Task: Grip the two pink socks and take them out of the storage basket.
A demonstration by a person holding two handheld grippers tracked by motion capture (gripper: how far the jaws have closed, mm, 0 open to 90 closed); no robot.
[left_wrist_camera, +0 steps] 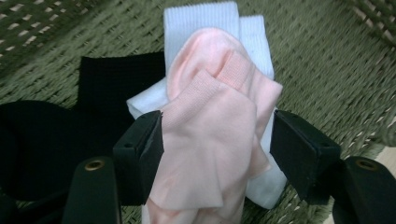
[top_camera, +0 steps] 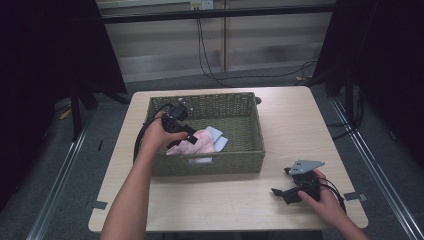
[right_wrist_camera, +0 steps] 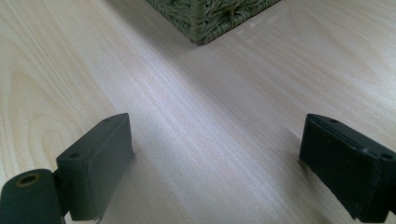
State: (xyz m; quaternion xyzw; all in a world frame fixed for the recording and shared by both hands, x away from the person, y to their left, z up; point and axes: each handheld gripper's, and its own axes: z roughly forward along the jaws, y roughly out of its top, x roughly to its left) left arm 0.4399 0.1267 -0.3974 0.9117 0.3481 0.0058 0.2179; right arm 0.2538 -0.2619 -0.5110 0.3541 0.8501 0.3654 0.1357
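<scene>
Two jaws of the left gripper (left_wrist_camera: 217,140) flank the pink sock (left_wrist_camera: 210,144) inside the basket (top_camera: 250,150), left pad touching, not clamped. Right gripper (right_wrist_camera: 215,163) rests wide beside the basket.

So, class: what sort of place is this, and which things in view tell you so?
Probably a staged recording workspace, not a home: one bare wooden table bearing a woven basket of socks, dark curtains on both sides, and loose cables trailing across the floor behind.

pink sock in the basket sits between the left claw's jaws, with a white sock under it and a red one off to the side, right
Nearly. The left gripper view shows the sock off to the side is black, not red. The pink sock does lie between the left claw jaws, over a white sock, in the basket.
</scene>
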